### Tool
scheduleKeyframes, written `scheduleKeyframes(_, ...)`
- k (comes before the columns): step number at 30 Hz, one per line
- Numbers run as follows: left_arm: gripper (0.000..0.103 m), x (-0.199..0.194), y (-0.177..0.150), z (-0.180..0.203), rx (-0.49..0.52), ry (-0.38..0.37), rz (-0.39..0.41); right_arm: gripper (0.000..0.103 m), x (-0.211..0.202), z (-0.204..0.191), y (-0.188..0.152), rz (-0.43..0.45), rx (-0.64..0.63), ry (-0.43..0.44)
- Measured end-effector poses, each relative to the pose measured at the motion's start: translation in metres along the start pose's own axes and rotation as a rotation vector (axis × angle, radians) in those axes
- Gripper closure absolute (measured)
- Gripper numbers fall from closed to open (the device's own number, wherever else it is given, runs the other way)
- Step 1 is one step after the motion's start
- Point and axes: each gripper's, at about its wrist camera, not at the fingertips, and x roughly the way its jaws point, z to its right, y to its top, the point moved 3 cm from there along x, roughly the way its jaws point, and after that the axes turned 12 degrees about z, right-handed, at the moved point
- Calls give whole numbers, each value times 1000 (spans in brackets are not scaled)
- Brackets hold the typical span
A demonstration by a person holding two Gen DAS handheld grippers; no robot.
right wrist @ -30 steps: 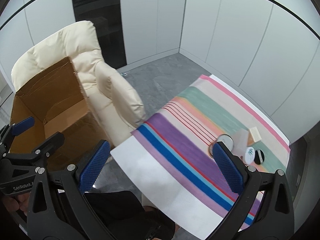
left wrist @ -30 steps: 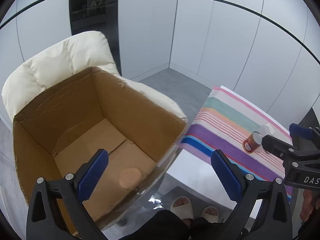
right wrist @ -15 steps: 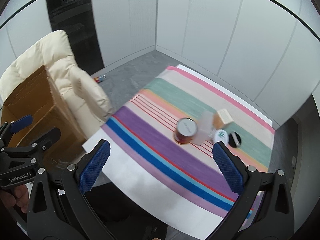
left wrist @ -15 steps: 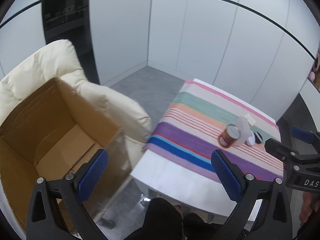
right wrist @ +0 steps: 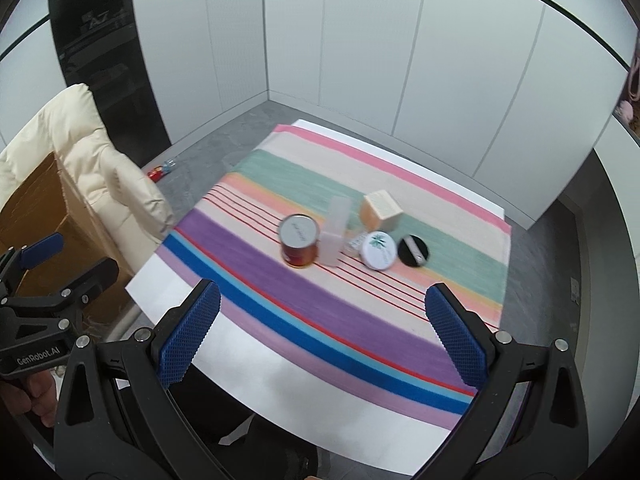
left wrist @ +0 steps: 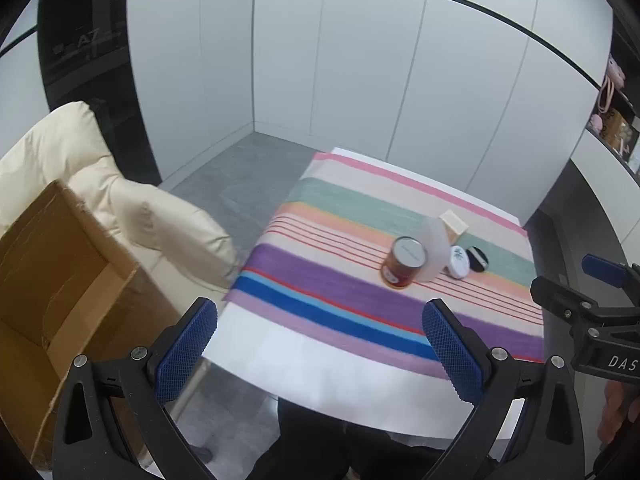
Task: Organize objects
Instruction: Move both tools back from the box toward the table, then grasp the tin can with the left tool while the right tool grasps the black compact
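Observation:
On the striped cloth (right wrist: 280,276) a cluster stands: a red-brown can (right wrist: 299,240) (left wrist: 403,262), a translucent white bottle (right wrist: 335,236) (left wrist: 434,249), a tan box (right wrist: 382,211) (left wrist: 454,224), a white round tin (right wrist: 378,250) (left wrist: 459,262) and a black round disc (right wrist: 414,251) (left wrist: 478,259). My left gripper (left wrist: 320,348) is open and empty above the table's near edge. My right gripper (right wrist: 322,332) is open and empty, near the cluster but short of it. An open cardboard box (left wrist: 52,280) (right wrist: 44,208) sits on the cream armchair at the left.
The cream armchair (left wrist: 132,208) (right wrist: 100,152) stands left of the table. A white table (left wrist: 320,376) carries the cloth. White wall panels close the back and right. A small red item (right wrist: 156,174) lies on the grey floor. Shelves (left wrist: 616,120) are at the far right.
Both grippers have swung right, from over the cardboard box and armchair to facing the table. The cluster now sits near the middle of both views. Both grippers stayed open.

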Motion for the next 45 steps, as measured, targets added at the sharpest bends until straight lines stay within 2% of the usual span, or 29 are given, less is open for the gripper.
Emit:
scheduleKeyframes(12,0,6,-3,51,51,-73,-9,0,-14,50,-19,-14,55,-70)
scheduleKeyframes(19,0,8,-6,74,71,-112,-40,0,-21,74,-28,-18,79,-104)
scheduleKeyframes(25,0,11,-7,93,105,-139,-55,0,-22,89,-32,-15,86,-121)
scheduleKeyframes(29,0,20,-11,99,114,-143,-76,0,-18,102,-33,-18,143,-110)
scheduleKeyframes(35,1,47,-18,99,135,-121,-120,0,9,116,-39,-74,197,-107)
scheduleKeyframes(41,6,87,-15,96,156,-109,-134,0,51,120,-40,-102,174,-119)
scheduleKeyframes(45,10,118,-15,96,156,-113,-161,4,84,126,-46,-137,171,-118)
